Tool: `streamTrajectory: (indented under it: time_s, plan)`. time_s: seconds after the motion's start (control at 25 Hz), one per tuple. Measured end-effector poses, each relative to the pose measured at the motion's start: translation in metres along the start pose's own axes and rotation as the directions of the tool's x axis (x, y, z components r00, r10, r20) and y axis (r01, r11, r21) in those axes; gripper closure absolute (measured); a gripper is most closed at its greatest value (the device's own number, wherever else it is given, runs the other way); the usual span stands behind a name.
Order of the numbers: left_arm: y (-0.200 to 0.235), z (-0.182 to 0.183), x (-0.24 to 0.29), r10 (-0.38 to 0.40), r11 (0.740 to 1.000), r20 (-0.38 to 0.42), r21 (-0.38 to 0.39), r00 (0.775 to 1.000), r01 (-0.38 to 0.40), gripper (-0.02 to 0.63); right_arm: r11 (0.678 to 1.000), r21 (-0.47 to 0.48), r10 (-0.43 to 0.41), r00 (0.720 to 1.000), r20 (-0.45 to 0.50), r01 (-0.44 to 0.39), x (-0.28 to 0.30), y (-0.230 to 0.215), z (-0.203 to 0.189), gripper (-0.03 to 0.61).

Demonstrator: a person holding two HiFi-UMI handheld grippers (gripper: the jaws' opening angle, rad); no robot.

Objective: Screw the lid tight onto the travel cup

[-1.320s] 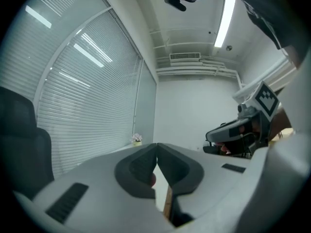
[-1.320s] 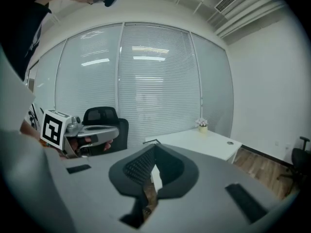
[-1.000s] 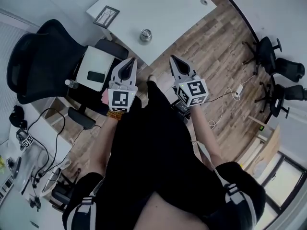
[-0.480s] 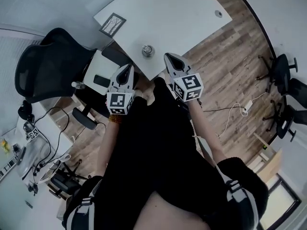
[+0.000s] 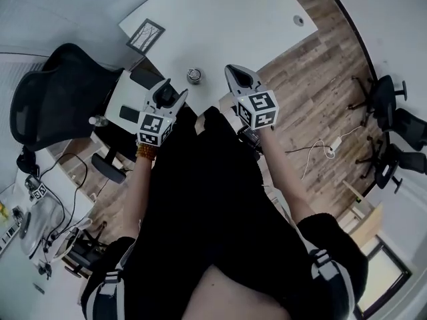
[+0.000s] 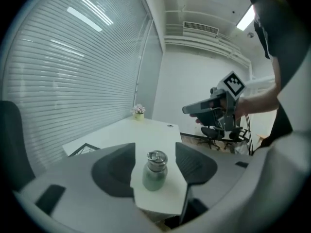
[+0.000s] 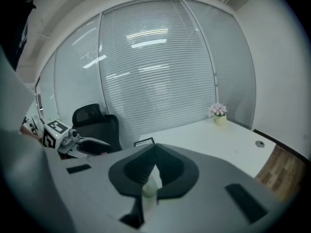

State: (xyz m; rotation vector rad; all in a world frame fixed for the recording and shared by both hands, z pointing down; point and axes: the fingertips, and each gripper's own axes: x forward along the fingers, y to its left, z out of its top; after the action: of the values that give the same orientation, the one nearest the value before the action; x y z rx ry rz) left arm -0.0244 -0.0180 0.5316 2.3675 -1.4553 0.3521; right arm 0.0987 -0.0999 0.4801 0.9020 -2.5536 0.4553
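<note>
The cup (image 5: 194, 76) stands upright on the white surface (image 5: 220, 25), close to the corner nearest us, with its metal lid (image 6: 156, 157) already sitting on top. From here we cannot tell how far the lid is screwed down, so we judge that the tightening is not yet done.

Our left claw (image 5: 172, 93) has just been opening and its jaws are now spread. In the left gripper view the cup shows in the gap between the two pads, but it is farther along the surface and neither pad touches it. We read this as lining up to take the body of the cup and steady it.

Our right claw (image 5: 232, 71) is pressed together with nothing in it. It hovers just beside the cup on the other side, above the edge of the surface, and it would have to open before it could turn the lid.

A black chair (image 5: 60, 92) stands off the left edge, well apart from the cup
</note>
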Motion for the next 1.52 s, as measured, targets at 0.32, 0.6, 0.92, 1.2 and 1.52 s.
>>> streamTrajectory:
  time_s: [0.32,0.6,0.92,1.2,1.52]
  plan:
    - [-0.006,-0.043,0.048,-0.273,0.936,-0.149,0.186,0.951,0.298,0.249,0.997,-0.058,-0.047,0.997,-0.054,0.044,0.018,0.022,-0.001,0.577]
    - [-0.007,-0.083,0.077,-0.347,0.913,-0.224,0.14,0.911,0.383,0.24,0.995,-0.047,0.076,0.965,-0.251,-0.091,0.047,0.049,-0.031,0.421]
    - [-0.008,-0.103,0.1,-0.36,0.903,-0.274,0.137,0.892,0.407,0.236,0.935,-0.256,0.071,0.838,-0.542,-0.245,0.086,0.064,-0.081,0.292]
    - [-0.01,-0.1,0.11,-0.335,0.915,-0.247,0.145,0.909,0.377,0.31,0.895,-0.279,0.062,0.717,-0.694,-0.347,0.104,0.066,-0.104,0.29]
    - [-0.011,-0.105,0.11,-0.35,0.906,-0.257,0.153,0.901,0.396,0.31,0.83,-0.361,0.019,0.67,-0.742,-0.424,0.111,0.064,-0.12,0.336]
